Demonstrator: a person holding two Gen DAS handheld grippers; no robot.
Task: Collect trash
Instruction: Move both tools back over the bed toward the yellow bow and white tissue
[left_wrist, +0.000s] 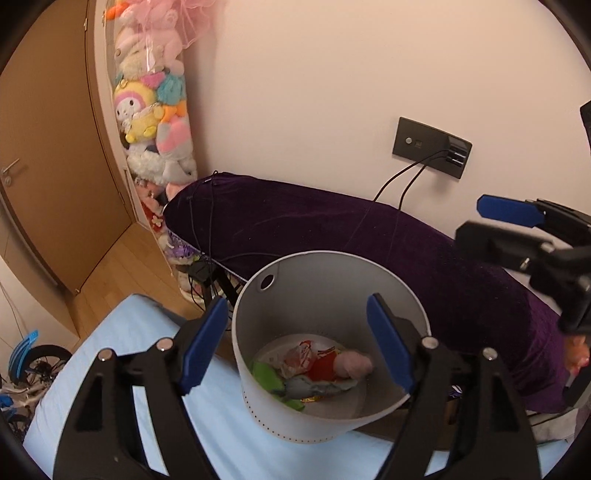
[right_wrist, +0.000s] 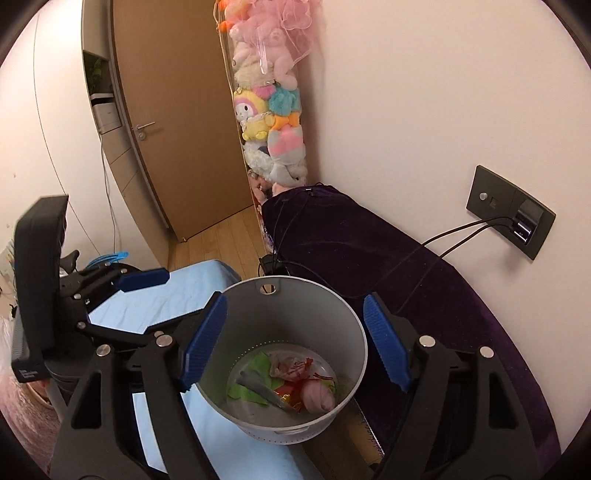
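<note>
far left: brown door w/ metal handle, wood floor below it. bike wheel low at left edge in left wrist view. tall clear column of plush toys standing in the corner, right of the door.

near left: light blue sheet on a flat surface. left gripper wide open, blue pads spread, holding nothing; left finger outside the bin wall, right finger over the bin's open mouth. in right wrist view seen from the side at left, one blue pad over the sheet.

centre: grey bin sitting at the sheet's right edge, upright, round hole near its far rim. trash inside on the bottom: green scrap, crumpled red-and-white wrapper, pink wad, grey piece, all piled touching each other.

right gripper also wide open, nothing held, hanging above the bin; left pad outside the left rim, right pad outside the right rim. in left wrist view at far right, blue tip over the purple cushion.

right: long dark purple cushion against the wall behind and beside the bin. dark wall plate far right w/ two black cables running down onto the cushion.
</note>
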